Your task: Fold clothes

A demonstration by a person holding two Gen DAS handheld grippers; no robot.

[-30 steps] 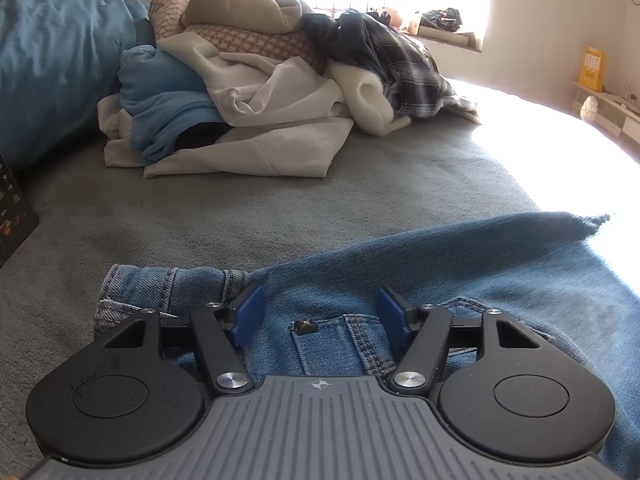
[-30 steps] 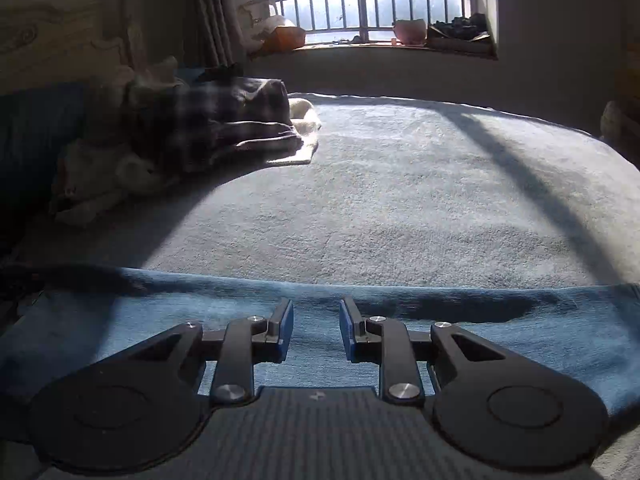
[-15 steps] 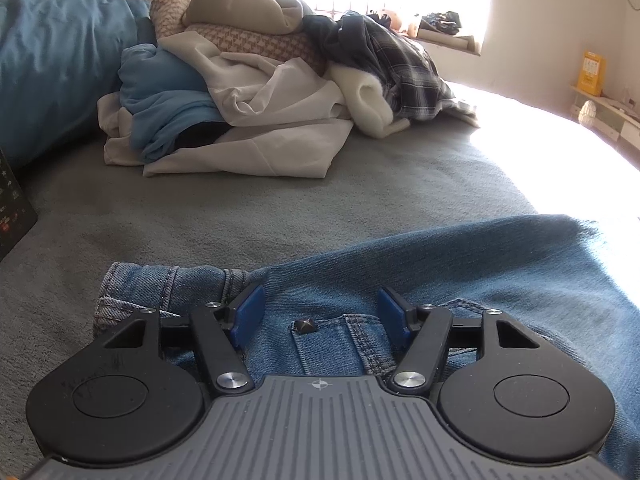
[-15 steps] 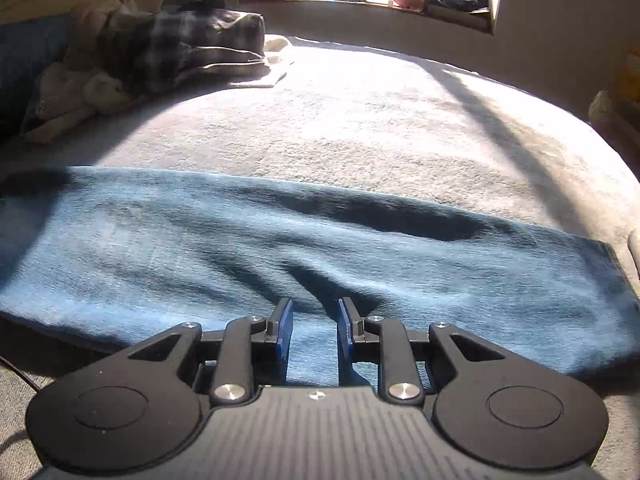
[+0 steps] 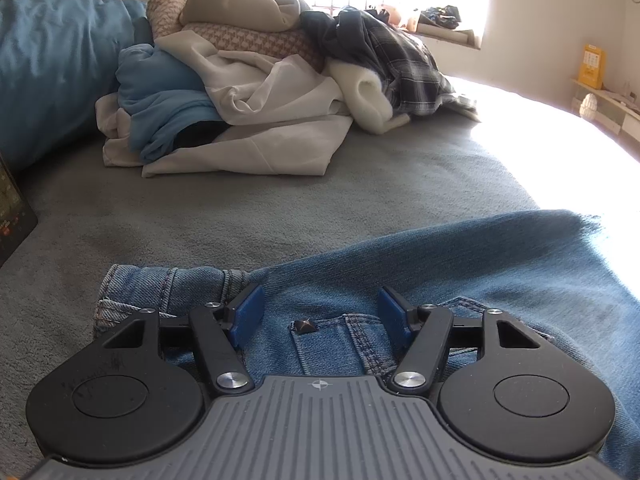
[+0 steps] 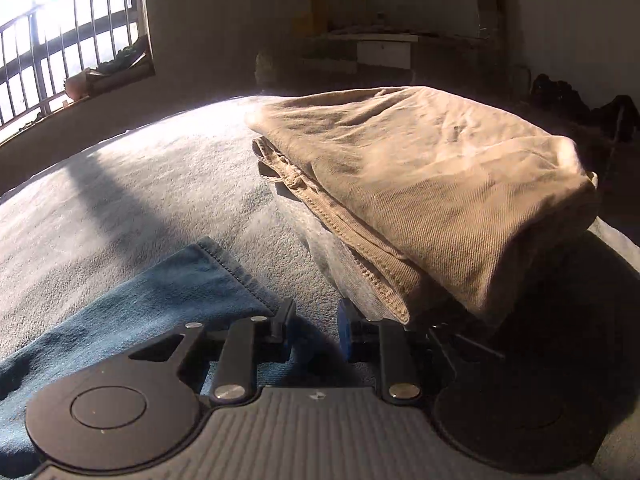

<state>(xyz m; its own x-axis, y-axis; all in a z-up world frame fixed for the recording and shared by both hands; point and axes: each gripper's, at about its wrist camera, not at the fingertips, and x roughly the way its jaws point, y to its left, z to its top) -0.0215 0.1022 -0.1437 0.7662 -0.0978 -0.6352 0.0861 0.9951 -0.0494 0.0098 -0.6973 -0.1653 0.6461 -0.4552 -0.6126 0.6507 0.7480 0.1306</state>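
Right gripper (image 6: 314, 326): jaws parted by a narrow gap, nothing between them, positioned at the hem end of the blue jeans (image 6: 160, 300), which lie flat on the grey bed cover (image 6: 120, 208) to the near left. Folded tan trousers (image 6: 432, 184) rest just beyond, to the right. Barred window (image 6: 60, 40) far left.

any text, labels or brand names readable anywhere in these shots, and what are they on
No text can be read.
Yellow box by the far wall: has print, too small and washed out.
Dark panel at the left edge: coloured marks, too blurred.
Left tongs body: only a small cross emblem, no letters.
Jeans: plain rivet, no label visible.
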